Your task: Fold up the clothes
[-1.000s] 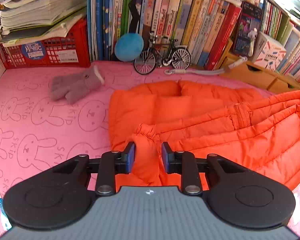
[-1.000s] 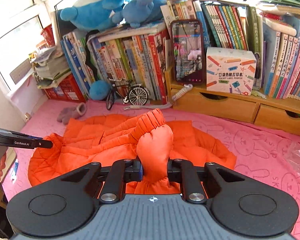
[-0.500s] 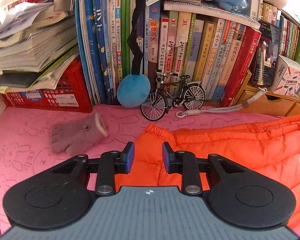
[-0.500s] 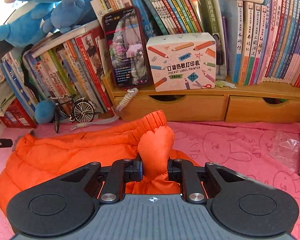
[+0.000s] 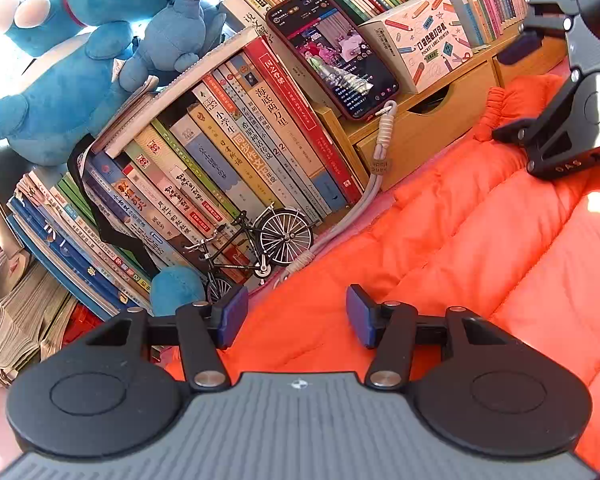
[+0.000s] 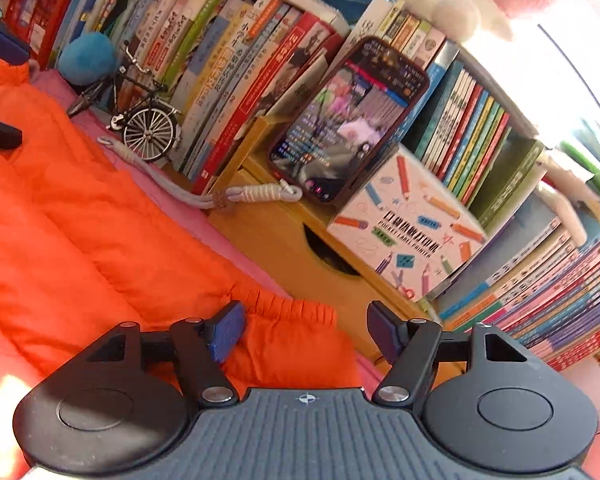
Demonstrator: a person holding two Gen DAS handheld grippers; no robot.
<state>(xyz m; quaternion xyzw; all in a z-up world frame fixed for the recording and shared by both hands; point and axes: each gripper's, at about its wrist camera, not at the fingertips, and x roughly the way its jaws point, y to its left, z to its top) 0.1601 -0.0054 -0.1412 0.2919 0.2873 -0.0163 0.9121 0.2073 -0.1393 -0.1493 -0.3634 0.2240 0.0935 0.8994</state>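
Observation:
An orange puffer jacket (image 5: 480, 248) lies spread on the pink mat (image 6: 188, 216) in front of the bookshelf. My left gripper (image 5: 296, 316) hovers low over its quilted body. Its jaws are opening, with fabric below them and nothing pinched by the blue pads (image 5: 232, 314). My right gripper (image 6: 305, 336) is over the sleeve's elastic cuff (image 6: 296, 314). Its jaws are opening too, and the cuff lies loose between them. In the left wrist view the right gripper (image 5: 512, 94) shows at the upper right, above that same cuff (image 5: 494, 100).
Close behind the jacket stand rows of books (image 5: 228, 168), a wooden drawer unit (image 6: 296, 248), a lit phone (image 6: 348, 120) with a braided cord (image 6: 204, 198), a label printer box (image 6: 408, 232) and a model bicycle (image 5: 260, 248). Blue plush toys (image 5: 80, 56) sit on top.
Both grippers held raised orange sleeves before. Now both have opened and let go, the sleeves lie on the jacket, and both views have rolled and dropped closer to the shelf.

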